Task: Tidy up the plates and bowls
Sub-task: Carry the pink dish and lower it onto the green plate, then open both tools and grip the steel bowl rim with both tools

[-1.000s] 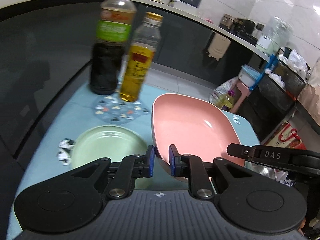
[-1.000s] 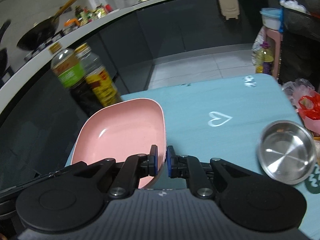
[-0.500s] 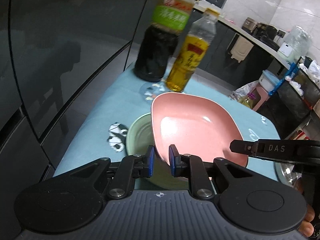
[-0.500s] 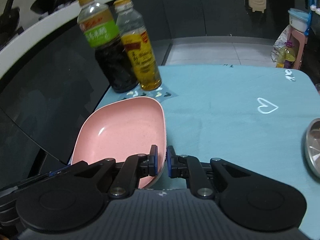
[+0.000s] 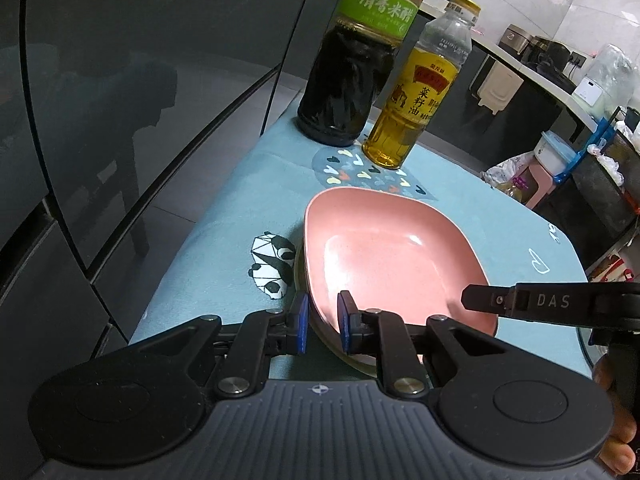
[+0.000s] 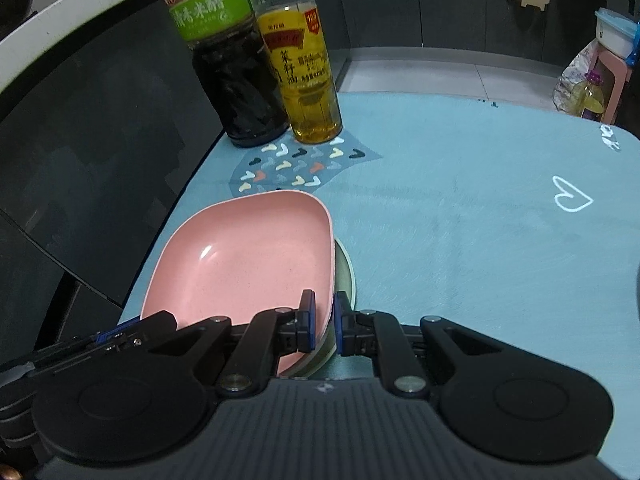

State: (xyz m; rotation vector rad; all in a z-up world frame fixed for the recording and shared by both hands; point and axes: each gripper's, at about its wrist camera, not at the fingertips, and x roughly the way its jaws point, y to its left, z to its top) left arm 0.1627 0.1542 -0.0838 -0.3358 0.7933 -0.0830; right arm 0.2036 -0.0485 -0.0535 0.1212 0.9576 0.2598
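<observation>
A pink square plate (image 5: pixel 396 260) sits over a pale green round plate (image 6: pixel 344 276), which shows only as a rim beneath it (image 5: pixel 320 328). My left gripper (image 5: pixel 322 322) is shut on the pink plate's near left rim. My right gripper (image 6: pixel 323 322) is shut on the pink plate's (image 6: pixel 248 264) near right rim. The right gripper also shows in the left wrist view (image 5: pixel 520 300), at the plate's right edge.
A dark vinegar bottle (image 5: pixel 352 64) and a yellow oil bottle (image 5: pixel 416 96) stand at the far edge of the blue tablecloth (image 6: pixel 460 220). Dark glass cabinet fronts (image 5: pixel 120 80) run along the left. A pink stool with containers (image 6: pixel 608 52) stands beyond the table.
Both grippers carried the pink plate left and down over the green plate, which is now nearly covered. The steel bowl on the right has left the view.
</observation>
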